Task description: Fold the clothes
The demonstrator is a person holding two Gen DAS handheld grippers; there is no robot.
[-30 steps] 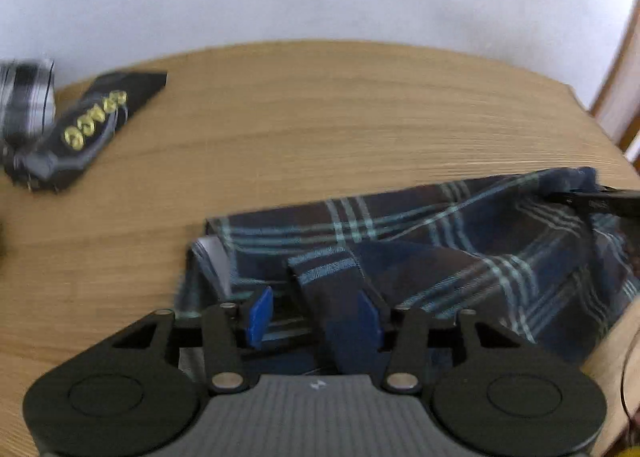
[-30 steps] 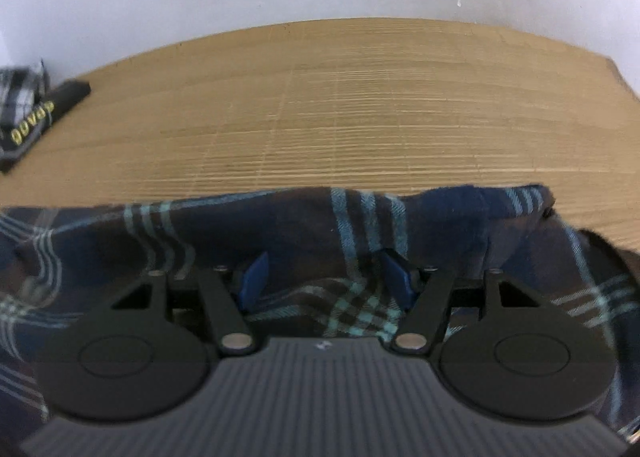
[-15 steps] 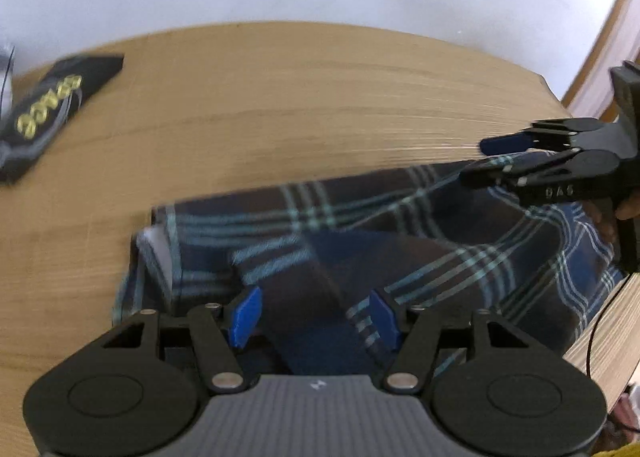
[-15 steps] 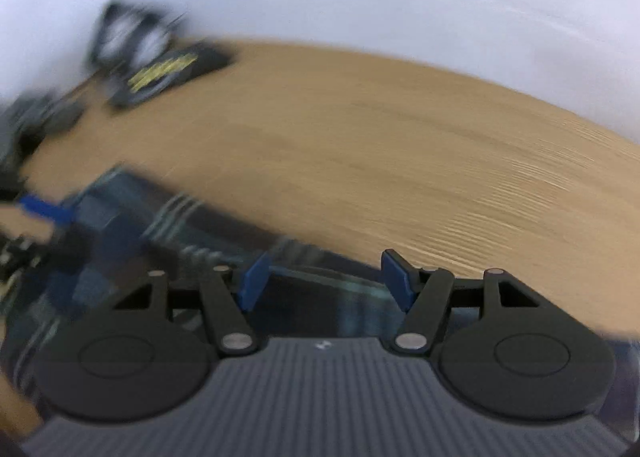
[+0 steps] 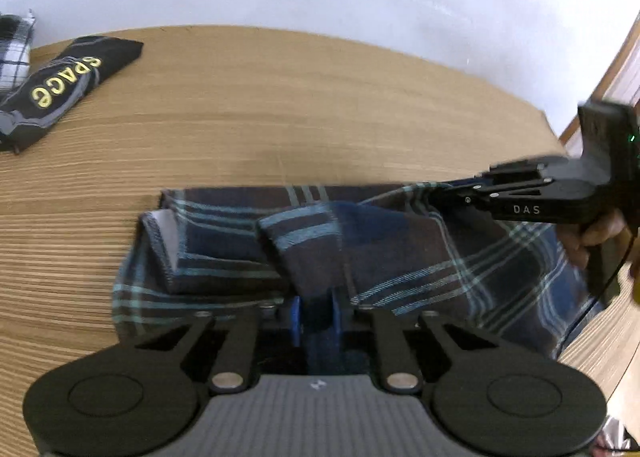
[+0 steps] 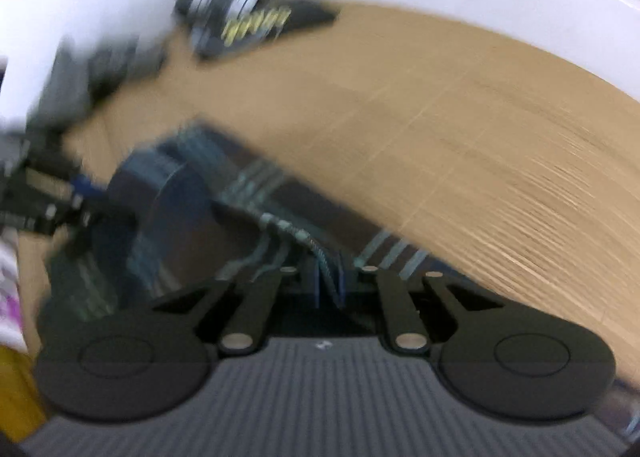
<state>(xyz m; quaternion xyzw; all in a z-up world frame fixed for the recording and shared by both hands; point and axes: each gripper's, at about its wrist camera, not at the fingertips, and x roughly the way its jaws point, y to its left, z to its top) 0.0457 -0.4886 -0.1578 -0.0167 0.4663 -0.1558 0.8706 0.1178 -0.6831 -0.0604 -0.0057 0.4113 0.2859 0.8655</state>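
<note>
Your left gripper (image 5: 316, 311) is closing its jaws, and a fold of the plaid garment (image 5: 400, 249) already sits between the blue pads. Your right gripper (image 6: 329, 287) has its jaws nearly together on a hem of the same cloth, though that view is blurred. The garment lies crumpled on the near part of the wooden table (image 5: 320, 105). Before you lift, I think you should check that each pinch has only one layer. Then raise both hands evenly, so the cloth opens flat. The black folded garment (image 5: 64, 85) lies well apart.
</note>
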